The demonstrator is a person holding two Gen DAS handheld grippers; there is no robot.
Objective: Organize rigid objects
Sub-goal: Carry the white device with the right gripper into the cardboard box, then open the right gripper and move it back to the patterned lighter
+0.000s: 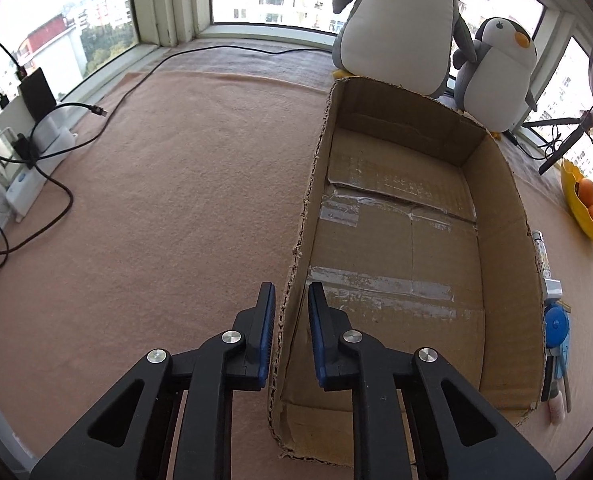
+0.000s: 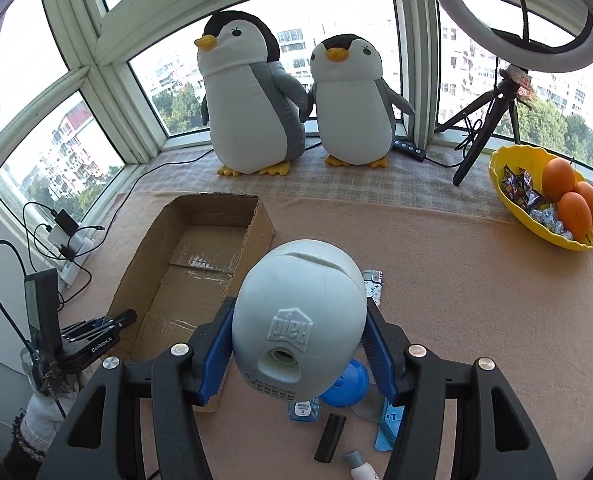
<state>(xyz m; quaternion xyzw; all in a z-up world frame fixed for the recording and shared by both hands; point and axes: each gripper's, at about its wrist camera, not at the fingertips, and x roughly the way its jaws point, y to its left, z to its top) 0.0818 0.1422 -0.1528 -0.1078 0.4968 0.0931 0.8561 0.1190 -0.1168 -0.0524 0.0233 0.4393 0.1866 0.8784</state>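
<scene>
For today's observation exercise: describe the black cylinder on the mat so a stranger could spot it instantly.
Start at the cardboard box on the pink mat. To its right, a cluster of small items lies nearest the camera. Below the blue round item lies the black cylinder, the cluster's only plain dark thing.

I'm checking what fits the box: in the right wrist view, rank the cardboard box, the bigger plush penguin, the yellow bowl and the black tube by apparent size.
1. Cardboard box
2. Bigger plush penguin, close to the box; it sits farther from the camera, so this ranking is unsure
3. Yellow bowl
4. Black tube, clearly smallest
</scene>
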